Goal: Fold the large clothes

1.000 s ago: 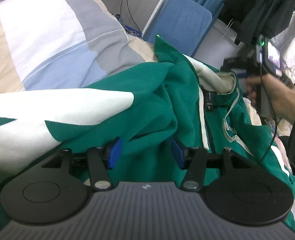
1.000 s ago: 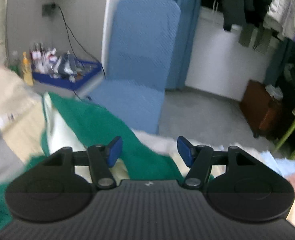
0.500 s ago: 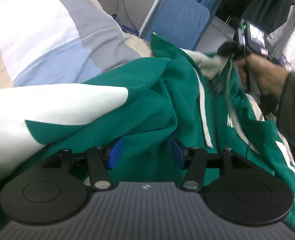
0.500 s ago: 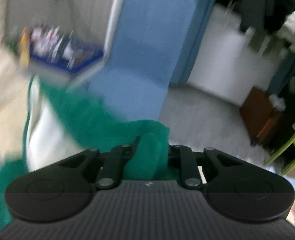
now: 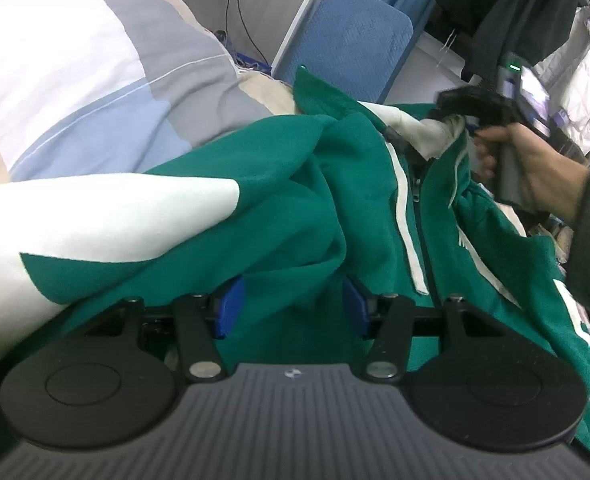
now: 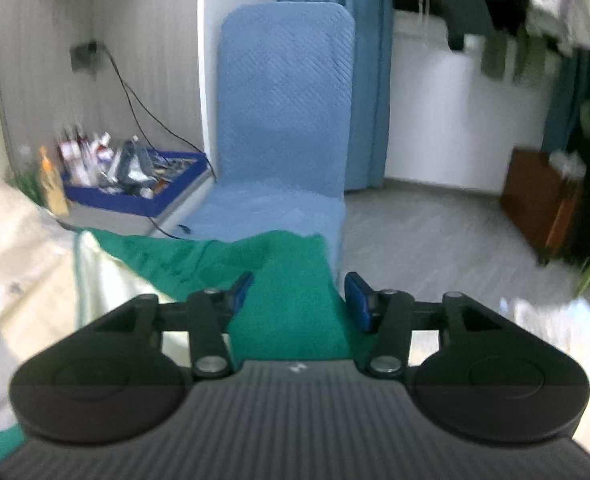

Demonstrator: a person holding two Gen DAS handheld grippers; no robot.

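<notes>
A green jacket [image 5: 295, 200] with white panels, a white stripe and a zip lies bunched on the bed. My left gripper [image 5: 291, 306] rests low over it, jaws apart, with green cloth lying between the blue pads, which do not pinch it. A hand [image 5: 535, 168] holds my right gripper [image 5: 455, 120] at the jacket's white-lined hood. In the right wrist view a flap of the green jacket [image 6: 291, 280] lies between the jaws of my right gripper [image 6: 298, 296], which are opening; the right pad stands clear of the cloth.
A checked quilt [image 5: 75, 80] is heaped at the left of the bed. Beyond the bed stand a blue padded chair [image 6: 287, 120] and a blue tray of bottles [image 6: 135, 188]. Dark clothes [image 5: 515, 12] hang at the right, and a brown cabinet [image 6: 535, 196] stands on the grey floor.
My right gripper closed on the green flap half a second ago, and its jaws have since parted around it. The hood end has shifted. The left gripper has stayed put.
</notes>
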